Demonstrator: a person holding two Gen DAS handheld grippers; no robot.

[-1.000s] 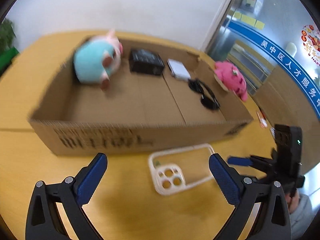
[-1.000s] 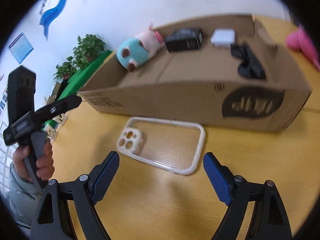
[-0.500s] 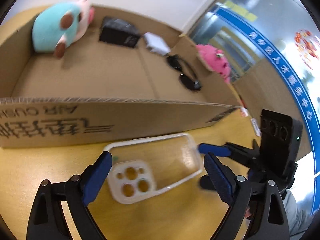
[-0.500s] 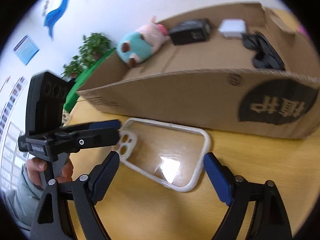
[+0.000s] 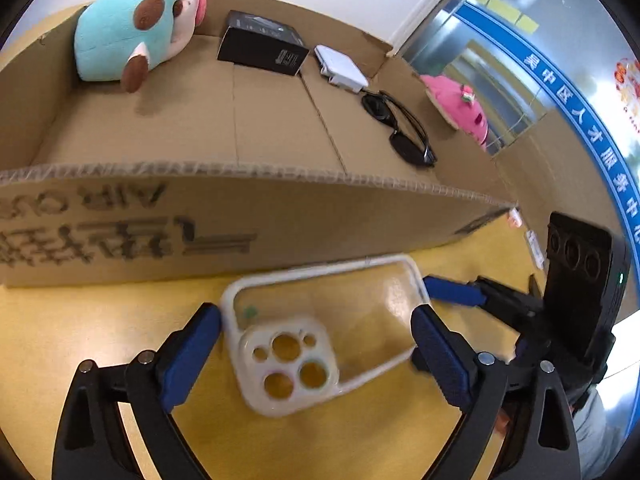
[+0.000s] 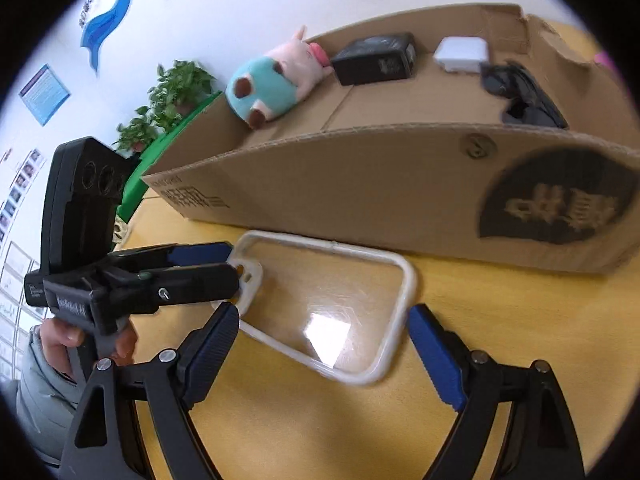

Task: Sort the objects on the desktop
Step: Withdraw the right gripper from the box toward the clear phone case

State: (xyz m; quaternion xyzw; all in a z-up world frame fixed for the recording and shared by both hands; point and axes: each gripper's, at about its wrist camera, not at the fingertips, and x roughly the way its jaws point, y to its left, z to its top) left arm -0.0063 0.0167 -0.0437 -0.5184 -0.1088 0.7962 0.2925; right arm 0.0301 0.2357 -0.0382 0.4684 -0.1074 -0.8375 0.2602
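A clear phone case with a white rim (image 5: 320, 332) (image 6: 332, 300) lies flat on the yellow table in front of a shallow cardboard box (image 5: 256, 220) (image 6: 360, 204). My left gripper (image 5: 316, 344) is open, its blue pads on either side of the case's camera end. My right gripper (image 6: 324, 344) is open, straddling the case's other end. In the right wrist view the left gripper's fingers (image 6: 200, 268) reach the camera end. The box holds a teal and pink plush (image 5: 132, 28), a black box (image 5: 260, 42), a white pack (image 5: 340, 66) and black sunglasses (image 5: 400, 128).
A pink plush (image 5: 460, 108) sits beyond the box's right end. A green plant (image 6: 168, 100) stands behind the table's left side. The box's front wall stands just beyond the case.
Both grippers have moved forward and down to the phone case. The left gripper's pads now flank its camera end and the right gripper's pads flank its other end.
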